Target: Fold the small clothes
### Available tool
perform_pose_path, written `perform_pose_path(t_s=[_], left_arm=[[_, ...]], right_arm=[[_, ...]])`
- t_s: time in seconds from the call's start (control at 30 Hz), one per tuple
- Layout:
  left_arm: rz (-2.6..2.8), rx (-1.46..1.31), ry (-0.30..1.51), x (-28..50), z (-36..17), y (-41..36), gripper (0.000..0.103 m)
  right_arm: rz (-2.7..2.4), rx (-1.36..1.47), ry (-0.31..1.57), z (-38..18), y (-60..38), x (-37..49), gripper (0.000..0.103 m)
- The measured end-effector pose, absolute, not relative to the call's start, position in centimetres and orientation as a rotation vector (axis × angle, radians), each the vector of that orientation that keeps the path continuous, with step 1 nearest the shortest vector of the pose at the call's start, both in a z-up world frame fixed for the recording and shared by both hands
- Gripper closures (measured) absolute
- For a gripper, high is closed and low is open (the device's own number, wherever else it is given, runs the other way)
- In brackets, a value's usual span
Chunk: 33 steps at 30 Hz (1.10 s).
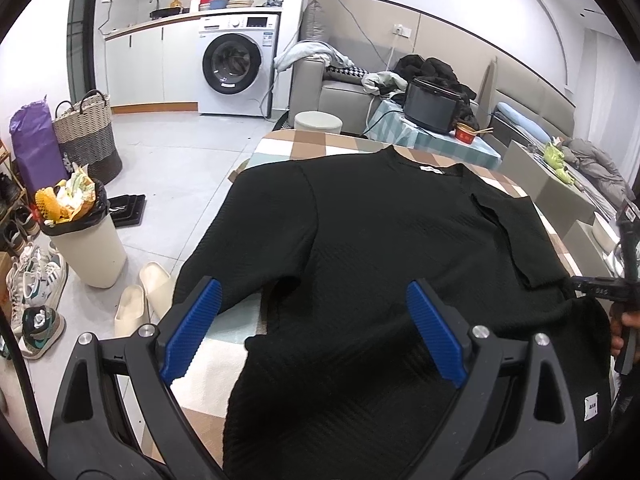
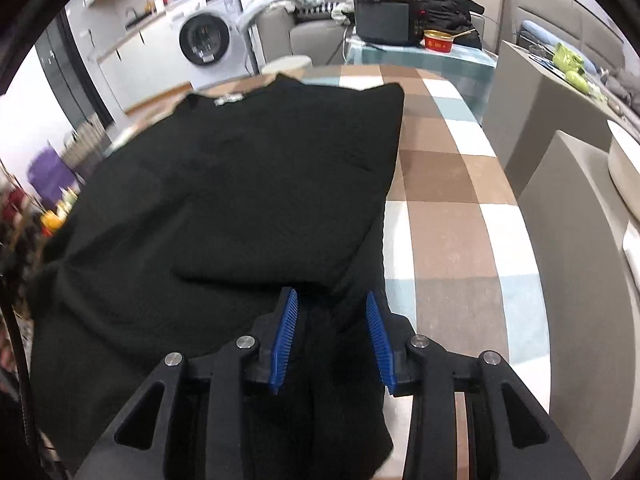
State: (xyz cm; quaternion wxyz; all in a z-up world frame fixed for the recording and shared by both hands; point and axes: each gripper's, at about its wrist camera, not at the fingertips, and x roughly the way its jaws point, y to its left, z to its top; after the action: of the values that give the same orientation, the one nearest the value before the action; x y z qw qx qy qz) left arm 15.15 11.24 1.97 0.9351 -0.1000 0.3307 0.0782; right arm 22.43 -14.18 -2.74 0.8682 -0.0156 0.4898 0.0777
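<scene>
Left of the left gripper (image 1: pixel 314 332), an overfilled bin (image 1: pixel 86 240) and slippers (image 1: pixel 140 296) sit on the floor; its jaws gape, released, above the black sweater (image 1: pixel 380 232) spread on the checked tablecloth (image 2: pixel 448 208); the right gripper (image 2: pixel 332 340) stands part-open astride the sweater's right hem; bare cloth lies to its right.

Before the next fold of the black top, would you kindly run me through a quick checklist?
1. Black top lies flat on the checked table: ok.
2. Right sleeve folded across the body: ok.
3. Left sleeve folded in: not ok, it lies spread out.
4. Left gripper open above the cloth: ok.
5. Right gripper gripping the hem: not ok, pads stand apart.
6. Hem edges aligned: cannot tell.
</scene>
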Motion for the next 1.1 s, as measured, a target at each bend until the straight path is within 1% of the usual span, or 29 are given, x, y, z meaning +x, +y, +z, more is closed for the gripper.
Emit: perform_pose_path(t_s=[0.03,0.07,0.1,0.23,0.27,0.37,0.6,0.7,0.73,0.8,0.9,1.1], left_arm=[[0.167,-0.207,0.678,15.0,1.9,11.4,0.010],[0.175,-0.209,0.679,14.9,1.9,11.5,0.010],[0.188,-0.216,0.683,14.7,1.8,11.8,0.010],[0.220,-0.262,0.692,13.7,1.4,13.4,0.010],[0.228,-0.270,0.693,13.5,1.2,13.9,0.010],[0.255,-0.289,0.702,13.1,0.7,15.2,0.010],[0.320,-0.331,0.693,12.5,0.3,17.8,0.010],[0.374,-0.386,0.714,12.3,-0.7,19.6,0.010],[0.400,-0.409,0.729,12.4,-1.2,20.5,0.010],[0.425,-0.469,0.743,12.5,-2.3,22.2,0.010],[0.439,-0.512,0.782,13.4,-3.9,24.2,0.010],[0.415,-0.539,0.866,16.7,-7.1,26.0,0.010]], right_arm=[[0.145,-0.062,1.033,-3.2,-13.8,22.5,0.068],[0.124,-0.105,1.037,-3.4,-13.4,22.6,0.084],[0.102,-0.141,1.038,-3.6,-13.0,22.6,0.095],[0.004,-0.105,0.985,-3.0,-14.6,21.6,0.095],[-0.028,-0.100,0.986,-3.0,-15.3,21.4,0.095],[-0.022,-0.065,1.001,-3.1,-16.3,21.0,0.085],[0.046,-0.018,0.890,0.4,-14.5,19.9,0.084],[0.093,-0.021,0.893,0.3,-12.6,20.3,0.082],[0.113,-0.014,0.891,0.2,-12.2,20.2,0.079],[0.136,-0.004,0.889,0.0,-11.6,20.1,0.067],[0.144,-0.002,0.869,0.3,-11.5,19.2,0.062],[0.116,0.066,0.868,0.6,-13.0,17.7,0.058]])
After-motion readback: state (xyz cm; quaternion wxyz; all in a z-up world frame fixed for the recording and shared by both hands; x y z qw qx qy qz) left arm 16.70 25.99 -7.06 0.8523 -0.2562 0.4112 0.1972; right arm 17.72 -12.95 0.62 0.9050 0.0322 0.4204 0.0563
